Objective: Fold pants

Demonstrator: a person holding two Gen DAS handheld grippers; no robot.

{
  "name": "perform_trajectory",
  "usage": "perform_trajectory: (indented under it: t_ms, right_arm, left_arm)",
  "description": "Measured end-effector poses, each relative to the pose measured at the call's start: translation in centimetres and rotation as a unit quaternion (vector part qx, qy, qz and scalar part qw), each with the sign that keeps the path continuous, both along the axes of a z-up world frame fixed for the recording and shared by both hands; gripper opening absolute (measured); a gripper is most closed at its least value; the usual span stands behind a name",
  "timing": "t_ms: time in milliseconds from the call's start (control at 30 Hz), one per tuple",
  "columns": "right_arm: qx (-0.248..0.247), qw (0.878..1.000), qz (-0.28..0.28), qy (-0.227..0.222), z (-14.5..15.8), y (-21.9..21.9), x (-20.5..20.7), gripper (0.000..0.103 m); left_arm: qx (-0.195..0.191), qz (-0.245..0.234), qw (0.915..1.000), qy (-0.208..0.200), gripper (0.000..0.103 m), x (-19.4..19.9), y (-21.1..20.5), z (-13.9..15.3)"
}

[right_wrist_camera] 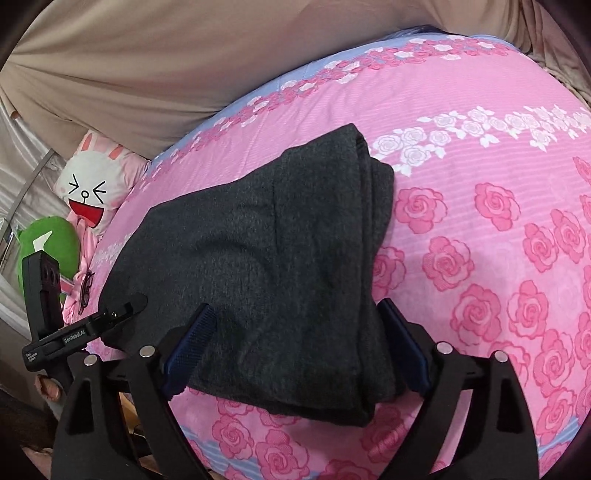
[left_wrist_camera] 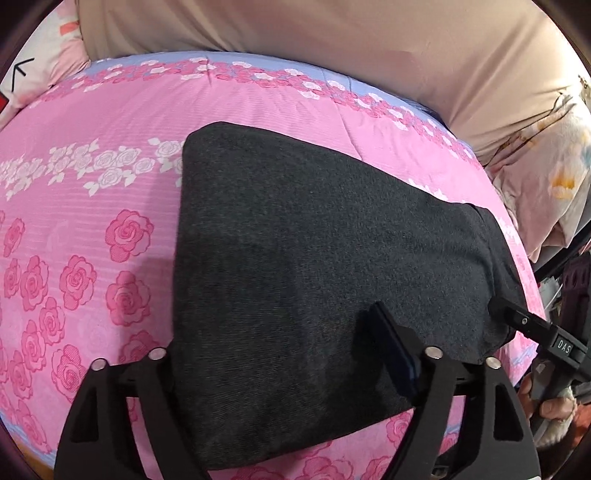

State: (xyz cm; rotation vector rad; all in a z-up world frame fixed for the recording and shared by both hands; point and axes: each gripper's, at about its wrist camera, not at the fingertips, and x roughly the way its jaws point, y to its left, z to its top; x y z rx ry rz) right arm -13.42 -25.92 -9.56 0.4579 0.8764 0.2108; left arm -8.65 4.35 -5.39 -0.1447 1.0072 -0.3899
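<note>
Dark grey pants (left_wrist_camera: 314, 258), already folded into a compact, multi-layered bundle, lie on a bed covered by a pink rose-print bedspread (left_wrist_camera: 92, 206). In the right wrist view the stacked fold edges show along the bundle's right side.

Left tongs (left_wrist_camera: 280, 354): spread wide over the near edge of the bundle, one blue-padded finger lying on the cloth, the other finger hidden; nothing gripped. Right tongs (right_wrist_camera: 295, 339): likewise spread, the two blue pads (right_wrist_camera: 192, 332) straddling the near end of the bundle, with cloth between them but not pinched.

Step in hand, as judged: the folding appears at or near its end, with both tools open around the finished bundle. The next move probably calls either for withdrawing both tongs without dragging the top layer, or for a light press to flatten the stack; a final half-fold would need both to close on the near edge together.

Surroundings: a beige curtain or sheet (left_wrist_camera: 295, 33) behind the bed; a white rabbit plush (right_wrist_camera: 92, 192) and a green plush (right_wrist_camera: 48, 247) beside the bed edge; a floral pillow (left_wrist_camera: 546, 177) at the far corner.
</note>
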Motion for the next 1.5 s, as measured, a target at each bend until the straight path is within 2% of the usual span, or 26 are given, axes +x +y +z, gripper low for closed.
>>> perform_trajectory:
  t_ms: [167, 300, 633, 1000, 1067, 1133, 1167, 1233, 1267, 1300, 1333, 1367, 1433, 1500]
  right_arm:
    - [-0.011, 1.000, 0.005, -0.010, 0.0, 0.7, 1.2, 0.090]
    - [-0.031, 0.999, 0.012, -0.017, 0.0, 1.5, 2.4, 0.094]
    - [-0.032, 0.999, 0.020, -0.019, -0.1, 1.8, 3.3, 0.098]
    - [-0.040, 0.999, 0.021, -0.025, -0.1, 2.1, 3.5, 0.098]
    - [-0.042, 0.999, 0.015, -0.025, -0.1, 1.8, 3.5, 0.094]
    - [-0.042, 0.999, 0.005, -0.024, -0.1, 1.6, 3.3, 0.083]
    - [-0.037, 0.999, 0.002, -0.024, -0.1, 1.3, 3.1, 0.079]
    - [-0.026, 0.999, -0.002, -0.020, -0.1, 1.0, 2.9, 0.061]
    - [-0.019, 1.000, -0.003, -0.017, -0.1, 0.8, 2.8, 0.057]
    - [-0.009, 1.000, -0.004, -0.015, -0.1, 0.6, 2.7, 0.047]
    - [0.002, 1.000, -0.009, -0.015, 0.1, 0.3, 2.4, 0.037]
    - [0.010, 1.000, -0.010, -0.015, 0.3, 0.1, 2.1, 0.035]
    - [0.023, 1.000, -0.008, -0.017, 0.9, 0.0, 1.5, 0.033]
    - [0.013, 1.000, -0.006, -0.021, 1.4, 0.3, 1.0, 0.032]
  left_arm:
    - [0.023, -0.004, 0.9997, -0.011, 0.091, 0.3, -1.2, -0.2]
    - [0.025, -0.004, 0.9996, -0.013, 0.091, 1.0, -1.5, -0.3]
    - [0.057, -0.006, 0.9979, -0.031, 0.093, 2.4, -2.9, -0.4]
    - [0.053, -0.011, 0.9980, -0.034, 0.096, 2.6, -2.9, -0.6]
    - [0.053, -0.012, 0.9980, -0.033, 0.096, 2.6, -2.9, -0.6]
    - [0.053, -0.008, 0.9982, -0.028, 0.095, 2.6, -2.9, -0.6]
    - [0.052, -0.006, 0.9983, -0.025, 0.093, 2.5, -3.0, -0.4]
    - [0.057, -0.007, 0.9981, -0.021, 0.086, 2.4, -3.2, -0.2]
    - [0.063, -0.006, 0.9978, -0.019, 0.078, 2.3, -3.4, 0.0]
    - [0.072, -0.004, 0.9972, -0.020, 0.073, 2.1, -3.5, 0.2]
    - [0.083, -0.001, 0.9963, -0.022, 0.062, 2.0, -3.6, 0.6]
    - [0.097, 0.006, 0.9949, -0.025, 0.046, 1.7, -3.7, 1.1]
    - [0.117, 0.016, 0.9925, -0.033, 0.022, 1.3, -3.6, 2.0]
    - [0.114, 0.012, 0.9929, -0.032, 0.019, 1.0, -3.5, 2.7]
